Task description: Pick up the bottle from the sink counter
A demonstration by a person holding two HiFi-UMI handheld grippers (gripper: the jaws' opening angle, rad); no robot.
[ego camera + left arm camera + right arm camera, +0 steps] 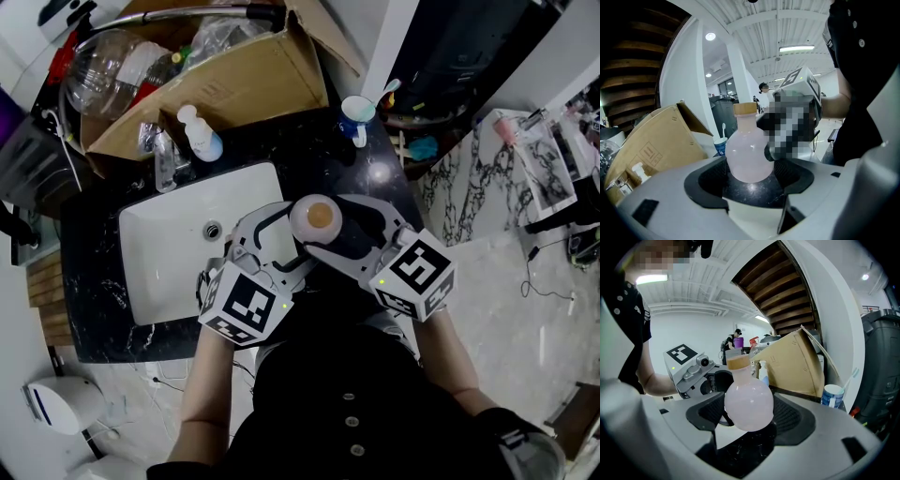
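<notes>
A round pale pink bottle (pixel 317 217) with a tan cap is at the sink's right edge, over the black counter (pixel 366 159). My right gripper (pixel 323 225) reaches in from the right and its jaws are closed on the bottle's belly (pixel 749 404). My left gripper (pixel 292 236) comes from the left over the sink. Its fingertips flank the same bottle (pixel 749 157) very closely, and whether they press on it does not show. The two grippers face each other across the bottle. I cannot tell whether the bottle's base touches the counter.
A white sink basin (pixel 178 248) lies to the left. Behind it stand a soap dispenser (pixel 200 134), a clear bottle (pixel 165 161) and an open cardboard box (pixel 239 80) of plastic items. A blue cup (pixel 357 116) with a toothbrush stands at the back right. The counter's front edge is close to the person.
</notes>
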